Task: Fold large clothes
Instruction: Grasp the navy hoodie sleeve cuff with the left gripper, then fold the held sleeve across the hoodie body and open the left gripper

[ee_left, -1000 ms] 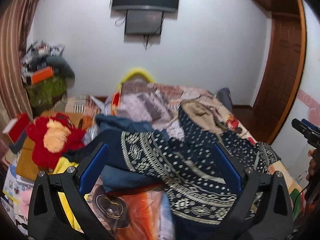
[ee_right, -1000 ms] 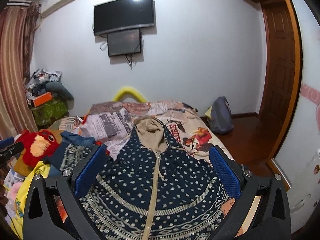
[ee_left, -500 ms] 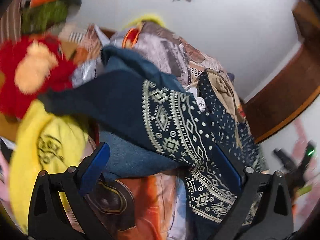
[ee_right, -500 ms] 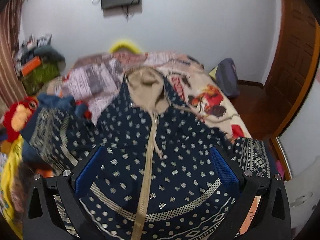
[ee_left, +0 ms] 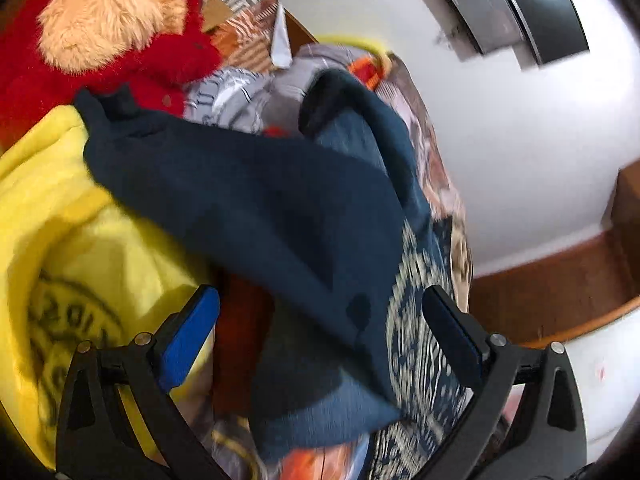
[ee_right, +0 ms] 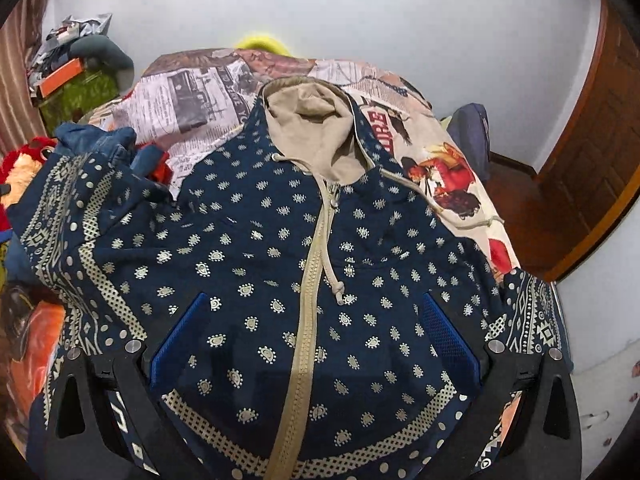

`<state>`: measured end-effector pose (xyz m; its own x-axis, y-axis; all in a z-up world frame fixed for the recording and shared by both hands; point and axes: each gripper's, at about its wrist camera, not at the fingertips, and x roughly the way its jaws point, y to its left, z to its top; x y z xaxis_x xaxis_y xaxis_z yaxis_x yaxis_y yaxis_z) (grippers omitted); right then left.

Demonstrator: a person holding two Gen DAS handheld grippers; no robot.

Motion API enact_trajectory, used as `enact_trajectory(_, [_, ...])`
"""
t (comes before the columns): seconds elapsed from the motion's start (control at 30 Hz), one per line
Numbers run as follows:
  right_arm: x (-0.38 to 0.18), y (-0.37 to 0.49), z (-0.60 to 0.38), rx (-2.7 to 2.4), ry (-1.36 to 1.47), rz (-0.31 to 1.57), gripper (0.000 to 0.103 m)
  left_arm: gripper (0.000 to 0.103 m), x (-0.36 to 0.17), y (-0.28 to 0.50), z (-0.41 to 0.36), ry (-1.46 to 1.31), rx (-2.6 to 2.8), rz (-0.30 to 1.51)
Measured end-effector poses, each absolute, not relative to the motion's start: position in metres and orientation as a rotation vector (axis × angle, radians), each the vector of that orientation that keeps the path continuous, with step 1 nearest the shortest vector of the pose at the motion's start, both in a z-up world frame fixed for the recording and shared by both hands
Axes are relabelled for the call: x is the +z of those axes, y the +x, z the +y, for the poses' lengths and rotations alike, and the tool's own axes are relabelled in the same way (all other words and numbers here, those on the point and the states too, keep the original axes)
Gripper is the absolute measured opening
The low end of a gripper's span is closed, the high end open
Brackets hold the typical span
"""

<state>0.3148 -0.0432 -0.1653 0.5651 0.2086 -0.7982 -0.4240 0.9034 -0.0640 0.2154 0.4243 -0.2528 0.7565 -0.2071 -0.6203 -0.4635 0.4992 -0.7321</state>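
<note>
Hoodie (ee_right: pixel 280 264), navy with cream print, zipped: lies face up on bed (ee_right: pixel 452 160), hood (ee_right: pixel 316 120) at twelve o'clock, hem at six. Left sleeve (ee_left: pixel 248 208) sprawls outward across yellow garment (ee_left: pixel 80 240); red plush toy (ee_left: pixel 100 32) beyond at eleven. Folding apparently not begun; sleeves and body remain. Left claw (ee_left: pixel 320 340): released, above sleeve. Right claw (ee_right: pixel 316 336): released, above hem, grasping nothing.
</note>
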Motion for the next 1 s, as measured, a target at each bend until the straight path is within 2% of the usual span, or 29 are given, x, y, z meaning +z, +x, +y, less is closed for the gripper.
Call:
enact_trajectory(0.03, [-0.168,0.317,-0.043,0.375,-0.260,0.906,0.103,0.099,-0.254,0.219,0.430,-1.070,0.191,0.714])
enact_trajectory(0.1, [-0.170,0.318,-0.043,0.373,-0.260,0.917,0.103,0.087,-0.258,0.224,0.440,-1.066,0.233,0.696])
enact_trajectory(0.17, [-0.171,0.319,-0.042,0.364,-0.267,0.920,0.103,0.080,-0.261,0.230,0.448,-1.038,0.309,0.692])
enact_trajectory(0.23, [-0.169,0.317,-0.043,0.353,-0.275,0.912,0.103,0.060,-0.263,0.236,0.451,-0.969,0.385,0.717])
enact_trajectory(0.3, [-0.165,0.316,-0.047,0.341,-0.275,0.898,0.103,0.023,-0.261,0.242,0.449,-0.876,0.457,0.756])
enact_trajectory(0.37, [-0.159,0.315,-0.052,0.334,-0.267,0.887,0.103,0.009,-0.251,0.244,0.443,-0.762,0.500,0.773])
enact_trajectory(0.5, [-0.148,0.312,-0.065,0.321,-0.252,0.870,0.103,0.002,-0.204,0.246,0.416,-0.552,0.516,0.735])
enact_trajectory(0.7, [-0.132,0.306,-0.081,0.308,-0.226,0.837,0.103,0.002,-0.111,0.248,0.369,-0.444,0.399,0.583])
enact_trajectory(1.0, [-0.106,0.297,-0.104,0.336,-0.195,0.777,0.103,0.002,-0.002,0.283,0.218,-0.237,0.091,0.481])
